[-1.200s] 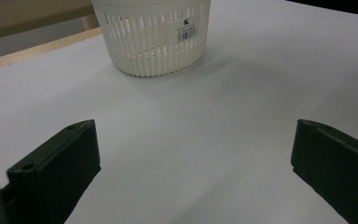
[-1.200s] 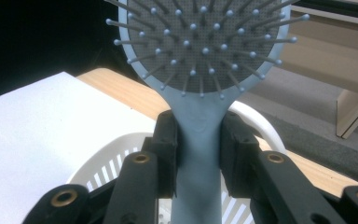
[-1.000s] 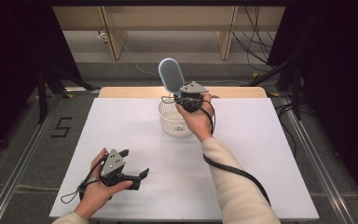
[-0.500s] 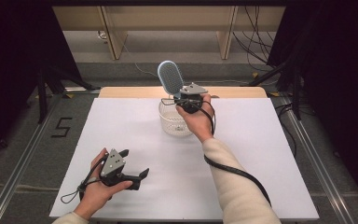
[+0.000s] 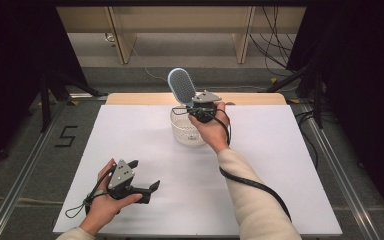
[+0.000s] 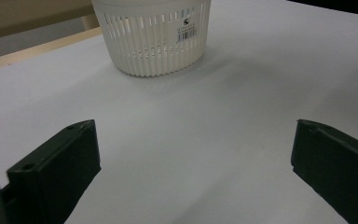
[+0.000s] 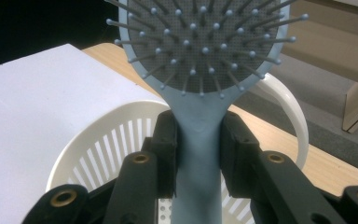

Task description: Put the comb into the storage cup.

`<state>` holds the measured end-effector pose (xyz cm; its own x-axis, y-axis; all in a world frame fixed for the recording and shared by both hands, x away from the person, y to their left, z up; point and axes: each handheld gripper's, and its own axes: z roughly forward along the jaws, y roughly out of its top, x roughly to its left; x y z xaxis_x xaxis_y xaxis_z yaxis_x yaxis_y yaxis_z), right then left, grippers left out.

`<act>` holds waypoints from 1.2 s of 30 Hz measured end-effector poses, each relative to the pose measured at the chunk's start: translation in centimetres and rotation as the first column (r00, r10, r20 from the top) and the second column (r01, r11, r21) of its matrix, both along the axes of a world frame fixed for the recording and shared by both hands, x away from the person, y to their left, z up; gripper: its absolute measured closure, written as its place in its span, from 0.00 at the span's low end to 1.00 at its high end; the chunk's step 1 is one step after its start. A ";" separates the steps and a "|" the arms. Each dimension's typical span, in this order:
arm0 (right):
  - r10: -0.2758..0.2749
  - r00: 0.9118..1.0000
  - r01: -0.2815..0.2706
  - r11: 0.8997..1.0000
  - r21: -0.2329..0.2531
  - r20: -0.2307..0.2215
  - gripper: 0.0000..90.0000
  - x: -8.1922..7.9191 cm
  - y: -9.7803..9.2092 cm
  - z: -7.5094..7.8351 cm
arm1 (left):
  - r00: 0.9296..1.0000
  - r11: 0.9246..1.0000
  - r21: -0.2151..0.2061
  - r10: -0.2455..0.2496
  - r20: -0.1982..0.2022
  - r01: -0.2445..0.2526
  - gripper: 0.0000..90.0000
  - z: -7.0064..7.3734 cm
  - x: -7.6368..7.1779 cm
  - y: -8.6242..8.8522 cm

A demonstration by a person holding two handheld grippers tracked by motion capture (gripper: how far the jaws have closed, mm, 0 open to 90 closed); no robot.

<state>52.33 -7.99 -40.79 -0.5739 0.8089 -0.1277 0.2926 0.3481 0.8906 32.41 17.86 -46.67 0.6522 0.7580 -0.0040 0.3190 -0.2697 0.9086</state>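
Observation:
A light blue hairbrush (image 5: 181, 86) (image 7: 200, 70) with a dark bristle pad is held up over the white slotted basket (image 5: 184, 131) (image 6: 153, 35) (image 7: 100, 144) at the back middle of the table. My right gripper (image 5: 192, 103) (image 7: 198, 140) is shut on the brush's handle, and the head tilts up and to the left. My left gripper (image 5: 144, 176) (image 6: 193, 163) rests open near the front left of the table, with nothing between its jaws, and faces the basket.
The white table top (image 5: 280, 165) ends at a wooden strip (image 5: 250, 99) along the back. A black cable (image 5: 252, 184) trails from my right gripper along the sleeve. Wooden shelf legs (image 5: 242, 32) stand on the floor beyond the table.
The right gripper has tipped the hairbrush slightly further left and up over the basket. The left gripper has stayed where it was.

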 end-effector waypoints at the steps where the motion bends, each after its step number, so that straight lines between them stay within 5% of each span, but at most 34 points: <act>1: 0.003 1.000 -0.003 1.000 -0.002 -0.004 0.78 0.0 0.0 0.0 | 1.000 1.000 0.000 0.000 0.000 0.000 0.01 0.0 0.0 0.0; 15: 0.017 0.997 -0.020 0.999 -0.045 -0.077 0.77 0.1 0.1 -0.7 | 1.000 1.000 -0.003 0.000 -0.001 0.000 0.01 0.0 0.0 0.0; 24: 0.069 0.992 -0.076 0.995 -0.062 -0.108 0.50 -1.3 -0.7 0.1 | 1.000 1.000 -0.001 -0.001 -0.006 0.001 0.01 -0.1 0.0 -0.1; 36: 0.111 0.983 -0.111 0.994 0.010 -0.145 0.19 -2.4 -3.9 0.7 | 1.000 1.000 0.001 0.004 -0.005 -0.004 0.01 -0.1 0.0 -0.1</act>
